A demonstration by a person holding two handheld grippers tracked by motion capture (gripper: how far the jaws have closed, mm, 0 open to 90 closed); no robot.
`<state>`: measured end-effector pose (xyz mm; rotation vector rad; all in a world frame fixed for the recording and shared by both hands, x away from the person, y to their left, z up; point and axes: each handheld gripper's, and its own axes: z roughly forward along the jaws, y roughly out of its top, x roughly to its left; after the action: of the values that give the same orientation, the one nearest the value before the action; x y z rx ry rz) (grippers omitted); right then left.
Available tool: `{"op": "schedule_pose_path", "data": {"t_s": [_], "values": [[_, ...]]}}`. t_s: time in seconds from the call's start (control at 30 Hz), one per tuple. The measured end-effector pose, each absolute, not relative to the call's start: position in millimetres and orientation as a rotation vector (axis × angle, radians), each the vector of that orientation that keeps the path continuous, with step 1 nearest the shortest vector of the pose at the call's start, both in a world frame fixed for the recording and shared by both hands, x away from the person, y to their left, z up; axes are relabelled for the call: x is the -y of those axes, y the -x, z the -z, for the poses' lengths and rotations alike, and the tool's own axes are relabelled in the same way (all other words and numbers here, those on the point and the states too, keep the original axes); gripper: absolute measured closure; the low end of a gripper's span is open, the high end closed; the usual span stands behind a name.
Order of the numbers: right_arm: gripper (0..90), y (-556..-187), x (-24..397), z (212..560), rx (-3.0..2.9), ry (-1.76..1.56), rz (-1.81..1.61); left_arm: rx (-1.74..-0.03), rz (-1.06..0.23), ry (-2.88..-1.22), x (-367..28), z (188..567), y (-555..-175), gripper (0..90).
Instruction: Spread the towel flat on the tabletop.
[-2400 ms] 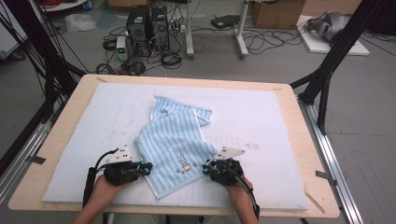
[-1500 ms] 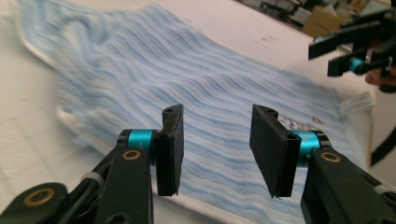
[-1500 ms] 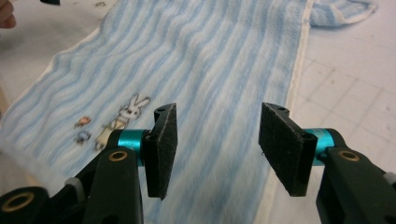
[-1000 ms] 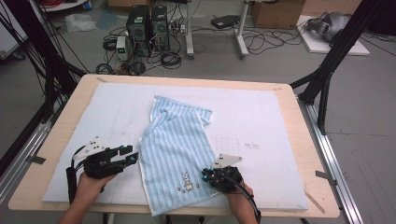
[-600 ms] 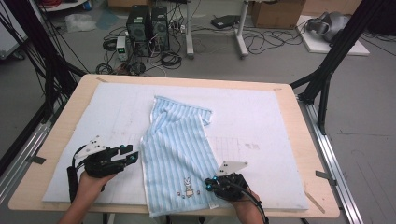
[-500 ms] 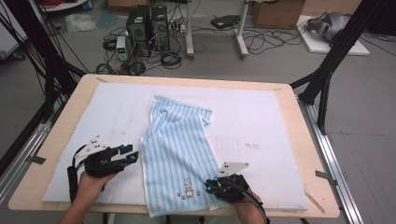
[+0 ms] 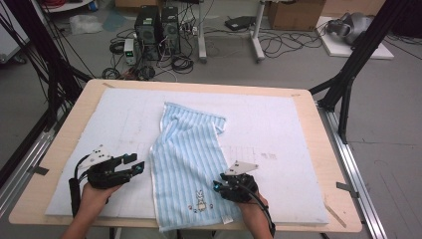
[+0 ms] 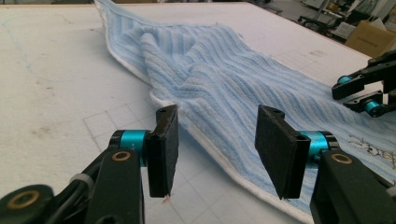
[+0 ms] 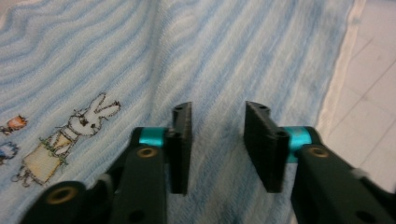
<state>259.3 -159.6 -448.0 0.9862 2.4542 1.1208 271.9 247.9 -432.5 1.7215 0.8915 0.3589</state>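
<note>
2 grippers flank the striped towel (image 7: pixel 186 164) near the table's front edge: left gripper (image 7: pixel 133 164) half open, empty; right gripper (image 7: pixel 217 185) just opened narrowly over it.

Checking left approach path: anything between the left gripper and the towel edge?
Nothing: bare white mat between left gripper and striped towel, per the left gripper view.

A light-blue striped towel (image 7: pixel 186 159) lies spread lengthwise on the desk (image 7: pixel 308 92), its far end rumpled and folded over itself. Its near end hangs just over the front edge. A small embroidered rabbit (image 9: pixel 70 135) sits near that end.
</note>
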Motion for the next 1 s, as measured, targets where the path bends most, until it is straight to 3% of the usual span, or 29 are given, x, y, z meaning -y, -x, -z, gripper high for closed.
{"op": "schedule_pose_path", "data": {"t_s": [0.07,0.27,0.3,0.37,0.5,0.8,1.0], "values": [[82.9,-258,161,446,-2.493,-0.99,-1.126,-0.905,-0.365,-1.71,-251,431,-272,49.5],[84.7,-230,171,442,-2.583,-0.944,-1.109,-0.904,-0.382,-1.69,-255,426,-268,49.5],[81.6,-225,173,442,-2.59,-0.942,-1.117,-0.903,-0.385,-1.688,-255,425,-268,49.5],[65.0,-221,179,440,-2.556,-0.953,-1.153,-0.904,-0.385,-1.685,-255,425,-269,49.5],[49.8,-232,191,429,-2.373,-1.033,-1.29,-0.902,-0.376,-1.682,-252,427,-274,48.9],[38.6,-296,188,436,-2.273,-1.205,-1.173,-0.9,-0.351,-1.679,-251,425,-303,46.2],[46.1,-304,177,443,-2.328,-1.178,-1.047,-0.876,-0.382,-1.637,-250,410,-306,45.5]]}}
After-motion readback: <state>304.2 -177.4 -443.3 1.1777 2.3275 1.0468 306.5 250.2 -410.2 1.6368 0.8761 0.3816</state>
